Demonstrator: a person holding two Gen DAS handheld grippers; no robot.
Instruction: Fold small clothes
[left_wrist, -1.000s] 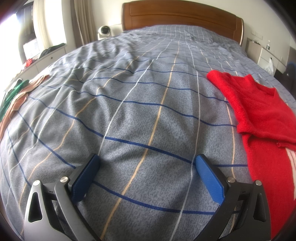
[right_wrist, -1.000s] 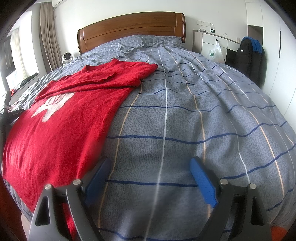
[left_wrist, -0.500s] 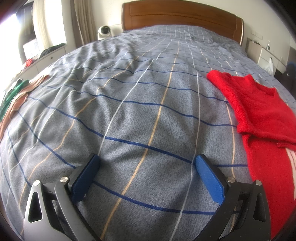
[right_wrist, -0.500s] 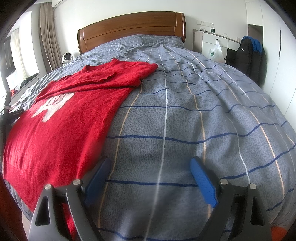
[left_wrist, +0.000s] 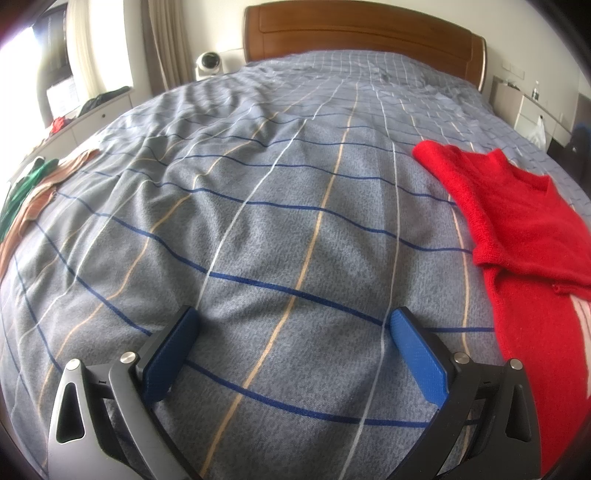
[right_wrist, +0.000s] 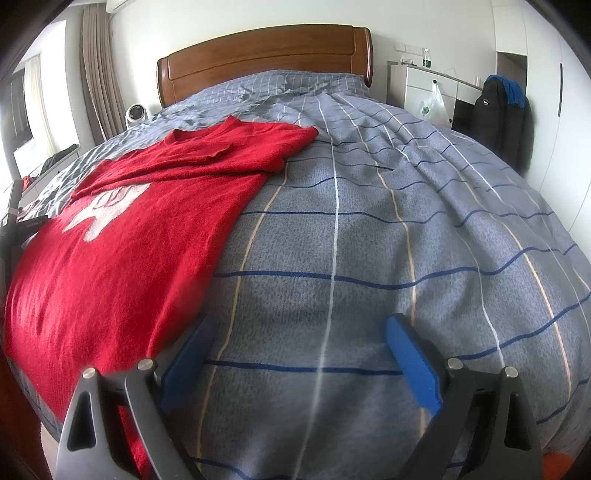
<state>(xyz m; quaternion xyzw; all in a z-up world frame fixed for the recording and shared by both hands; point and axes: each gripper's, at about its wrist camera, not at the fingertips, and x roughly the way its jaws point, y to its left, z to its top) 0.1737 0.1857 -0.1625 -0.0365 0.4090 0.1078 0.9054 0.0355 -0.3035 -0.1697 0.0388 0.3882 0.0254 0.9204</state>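
A red knit sweater (right_wrist: 147, 229) with a white design lies spread on the bed, its upper part folded over. In the left wrist view the sweater (left_wrist: 524, 236) is at the right edge. My left gripper (left_wrist: 295, 332) is open and empty, low over bare bedspread to the left of the sweater. My right gripper (right_wrist: 299, 343) is open and empty, just right of the sweater's right edge; its left finger (right_wrist: 184, 365) sits beside the hem.
The bed has a grey plaid bedspread (left_wrist: 280, 206) and a wooden headboard (right_wrist: 266, 62). Green and tan clothes (left_wrist: 29, 195) lie at the bed's left edge. A white drawer unit (right_wrist: 424, 88) and a dark backpack (right_wrist: 498, 110) stand at the right.
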